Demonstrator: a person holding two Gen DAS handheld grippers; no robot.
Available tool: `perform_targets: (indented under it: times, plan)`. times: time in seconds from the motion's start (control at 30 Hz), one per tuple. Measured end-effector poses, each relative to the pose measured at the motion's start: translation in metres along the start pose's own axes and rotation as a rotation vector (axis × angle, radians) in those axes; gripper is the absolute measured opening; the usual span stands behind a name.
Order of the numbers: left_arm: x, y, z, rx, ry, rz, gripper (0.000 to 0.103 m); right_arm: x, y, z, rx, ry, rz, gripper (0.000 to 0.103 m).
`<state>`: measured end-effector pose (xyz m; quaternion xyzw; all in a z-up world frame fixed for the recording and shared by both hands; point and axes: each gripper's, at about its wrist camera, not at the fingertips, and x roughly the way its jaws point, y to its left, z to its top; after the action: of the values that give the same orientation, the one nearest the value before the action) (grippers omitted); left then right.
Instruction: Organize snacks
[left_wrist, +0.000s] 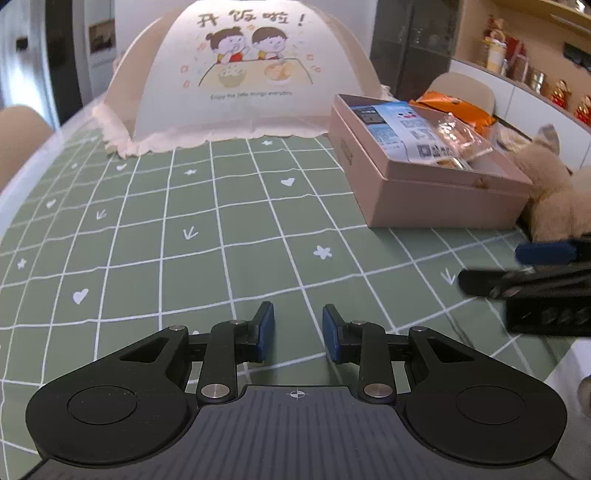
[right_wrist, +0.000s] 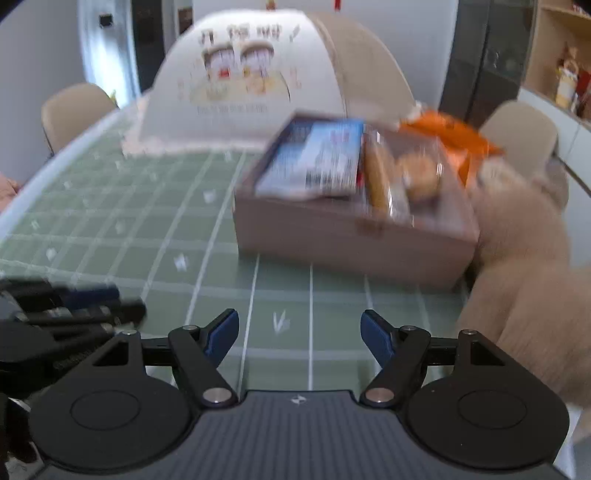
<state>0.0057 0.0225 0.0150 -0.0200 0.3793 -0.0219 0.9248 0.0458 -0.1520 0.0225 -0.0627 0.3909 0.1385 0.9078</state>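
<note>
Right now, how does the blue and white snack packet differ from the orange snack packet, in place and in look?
The blue and white snack packet lies inside the pink box, printed side up; the orange snack packet sits at the box's far edge, and whether it is inside the pictures do not settle. The blue and white packet lies flat beside a clear bag of biscuits; the orange one looks crumpled. Neither packet is held by a gripper.

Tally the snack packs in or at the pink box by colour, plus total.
Blue and white pack: 1
Clear pack of pastries: 1
Orange pack, at the far rim of the box: 1
Total: 3
</note>
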Motion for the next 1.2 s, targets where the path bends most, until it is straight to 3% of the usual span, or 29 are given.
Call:
perform_targets:
  times: [0.13,0.2,0.3,0.43,0.6,1.2]
  plan:
    - [0.005,-0.012,-0.003,0.071,-0.046,0.016,0.033,0.02,-0.002,-0.012,0.066,0.037,-0.004,0.074]
    - [0.009,-0.014,-0.003,0.05,-0.068,0.01,0.034,0.024,-0.003,-0.016,0.09,0.02,-0.042,0.089]
    - [0.012,-0.022,-0.005,0.057,-0.11,0.035,0.033,0.028,-0.009,-0.024,0.147,0.001,-0.094,0.103]
    - [0.012,-0.032,-0.01,0.091,-0.146,0.067,0.032,0.03,-0.016,-0.031,0.16,-0.047,-0.103,0.103]
    - [0.013,-0.026,-0.009,0.058,-0.145,0.033,0.032,0.032,-0.014,-0.04,0.157,-0.152,-0.117,0.103]
    - [0.015,-0.024,-0.009,0.048,-0.148,0.024,0.032,0.032,-0.013,-0.038,0.157,-0.152,-0.113,0.103]
